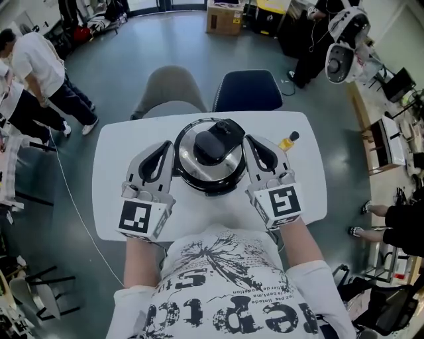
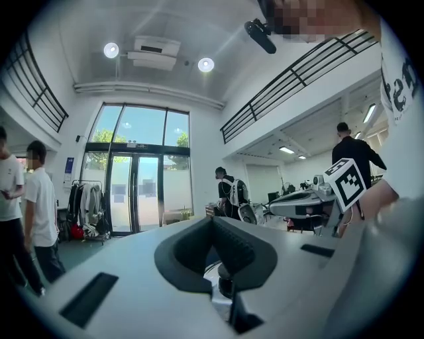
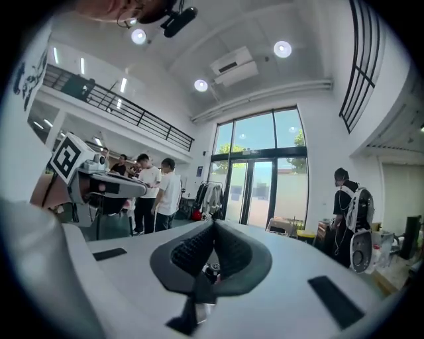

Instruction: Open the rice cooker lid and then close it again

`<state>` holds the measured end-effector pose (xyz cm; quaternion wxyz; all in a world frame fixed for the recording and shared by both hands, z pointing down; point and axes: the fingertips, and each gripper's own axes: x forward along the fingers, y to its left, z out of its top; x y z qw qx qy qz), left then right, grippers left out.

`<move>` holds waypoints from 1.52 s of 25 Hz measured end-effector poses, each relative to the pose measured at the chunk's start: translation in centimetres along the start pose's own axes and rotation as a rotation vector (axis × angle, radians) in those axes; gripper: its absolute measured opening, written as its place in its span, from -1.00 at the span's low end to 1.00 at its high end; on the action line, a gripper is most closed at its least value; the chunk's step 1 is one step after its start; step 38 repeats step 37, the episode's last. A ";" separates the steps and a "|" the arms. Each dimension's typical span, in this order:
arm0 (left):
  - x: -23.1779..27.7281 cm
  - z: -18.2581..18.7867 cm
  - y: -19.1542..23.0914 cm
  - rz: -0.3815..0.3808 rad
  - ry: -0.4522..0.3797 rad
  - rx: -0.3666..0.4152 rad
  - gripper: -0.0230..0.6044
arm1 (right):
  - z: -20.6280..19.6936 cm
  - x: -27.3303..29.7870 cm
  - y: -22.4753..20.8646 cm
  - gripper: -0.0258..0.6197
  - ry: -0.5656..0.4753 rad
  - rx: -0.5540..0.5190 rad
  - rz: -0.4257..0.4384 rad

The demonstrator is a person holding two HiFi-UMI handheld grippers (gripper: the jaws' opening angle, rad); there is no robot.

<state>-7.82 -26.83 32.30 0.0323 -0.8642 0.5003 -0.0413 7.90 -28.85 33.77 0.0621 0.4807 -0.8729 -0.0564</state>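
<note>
The rice cooker (image 1: pixel 211 155) stands in the middle of the white table (image 1: pixel 112 165), its silver lid with a black handle down. My left gripper (image 1: pixel 165 149) hangs just left of the cooker, raised off the table and pointing level; in the left gripper view its pads (image 2: pixel 213 224) meet at the tip with nothing between them. My right gripper (image 1: pixel 254 143) hangs just right of the cooker, also shut and holding nothing, its jaws (image 3: pixel 213 228) closed in the right gripper view. Neither gripper touches the cooker.
A small yellow bottle (image 1: pixel 288 141) lies on the table right of the cooker. A grey chair (image 1: pixel 171 89) and a dark blue chair (image 1: pixel 247 91) stand behind the table. People stand at the far left (image 1: pixel 40 66), and a cardboard box (image 1: pixel 224 18) sits at the back.
</note>
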 end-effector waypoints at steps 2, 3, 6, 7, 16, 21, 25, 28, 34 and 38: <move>-0.1 -0.3 -0.6 0.000 0.009 0.002 -0.89 | -0.2 -0.6 -0.6 -0.88 -0.008 0.008 -0.009; -0.1 -0.4 -0.9 0.002 0.013 0.002 -0.89 | -0.4 -0.9 -1.1 -0.88 -0.003 0.015 -0.016; -0.2 -0.4 -1.1 0.019 0.019 0.000 -0.89 | -0.9 -1.2 -2.3 -0.88 0.005 0.033 -0.029; -0.2 -0.4 -1.1 0.023 0.020 -0.002 -0.89 | -0.9 -1.3 -2.6 -0.88 0.005 0.037 -0.030; 0.4 -0.3 -2.2 0.029 0.014 -0.004 -0.89 | -1.0 -1.4 -2.6 -0.89 0.022 0.023 0.003; 0.2 0.0 -2.3 0.036 0.015 -0.004 -0.89 | -1.2 -1.5 -2.5 -0.89 0.026 0.040 0.007; 0.3 -0.1 -3.1 0.040 0.016 -0.009 -0.89 | -1.7 -2.0 -2.6 -0.89 0.030 0.059 0.017; 0.5 -0.2 -3.4 0.036 0.019 -0.005 -0.89 | -1.9 -2.0 -2.5 -0.88 0.027 0.061 0.034; 0.6 -0.3 -3.5 0.039 0.027 -0.008 -0.89 | -2.3 -1.8 -1.5 -0.88 0.031 0.039 0.088; 0.6 -0.6 -4.0 0.031 0.032 -0.007 -0.89 | -2.6 -2.1 -1.4 -0.88 0.025 0.040 0.090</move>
